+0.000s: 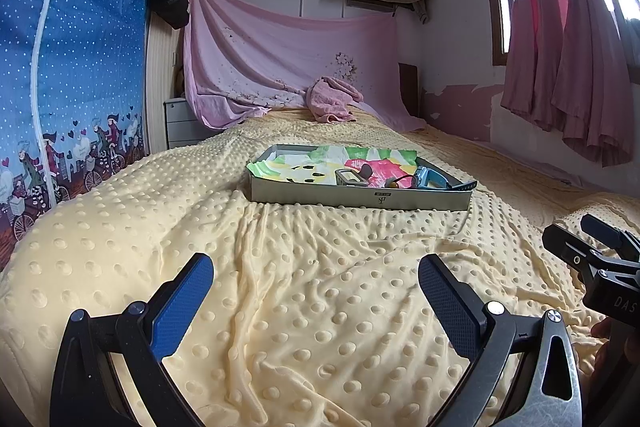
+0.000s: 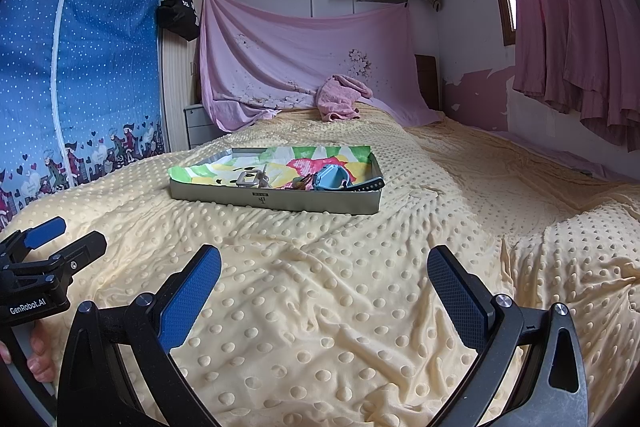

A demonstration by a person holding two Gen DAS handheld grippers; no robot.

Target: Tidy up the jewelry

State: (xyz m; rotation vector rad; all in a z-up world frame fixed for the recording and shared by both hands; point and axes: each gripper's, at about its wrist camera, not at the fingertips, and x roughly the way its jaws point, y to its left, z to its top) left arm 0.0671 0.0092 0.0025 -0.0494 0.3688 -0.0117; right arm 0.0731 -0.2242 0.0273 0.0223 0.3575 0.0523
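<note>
- Left gripper [image 1: 316,291]: blue-padded fingers [image 1: 182,307] spread wide with nothing between them, held low over the near part of the bed; it also appears at the left edge of the right wrist view, held by the person's hand [image 2: 38,355].
- Right gripper [image 2: 324,287]: fingers likewise spread apart and empty, just beside the left gripper, over the same near part of the bed.
- Blanket [image 1: 304,307]: pale yellow, dotted with raised bumps, wrinkled, covering the bed from near edge to far end.
- Tray [image 1: 360,197]: shallow grey metal box resting on the blanket near the middle of the bed, well apart from both grippers.
- Paper lining [image 1: 304,163]: colourful sheet in green, yellow and pink covering the tray floor, its left corner lapping over the tray rim.
- Jewelry, all inside the tray toward its near edge: a silver rectangular buckle-like piece [image 2: 250,179]; a small dark reddish item [image 2: 302,182], too small to identify; a light blue watch [image 2: 330,179] at the near right corner, its dark strap [image 2: 370,183] resting on the rim.
- Pink towel [image 1: 332,99]: bunched at the far end of the bed, below a pink sheet [image 1: 288,51] hung on the wall.
</note>
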